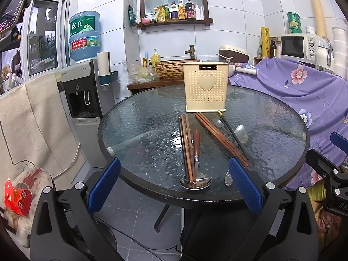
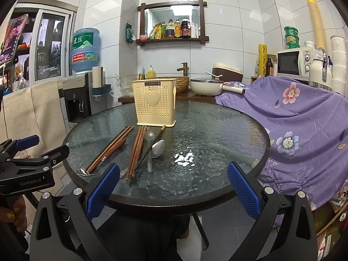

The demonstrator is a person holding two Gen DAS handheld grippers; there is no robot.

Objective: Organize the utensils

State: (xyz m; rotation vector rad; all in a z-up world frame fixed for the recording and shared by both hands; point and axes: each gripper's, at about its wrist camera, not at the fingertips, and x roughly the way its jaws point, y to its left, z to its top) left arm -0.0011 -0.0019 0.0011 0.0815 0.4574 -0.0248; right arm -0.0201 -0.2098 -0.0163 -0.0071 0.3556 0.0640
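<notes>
A cream utensil holder with a heart on its front stands upright at the far side of the round glass table. In front of it lie brown chopsticks, a second brown pair, a black chopstick, a wooden-handled metal spoon, a steel spoon and a clear plastic spoon. My left gripper hangs open at the table's near edge, over the spoon's bowl. My right gripper is open and holds nothing.
A water dispenser with a blue bottle stands left of the table. A purple flowered cloth covers furniture on the right. Behind are a sink counter, a pot, a microwave and a shelf of bottles.
</notes>
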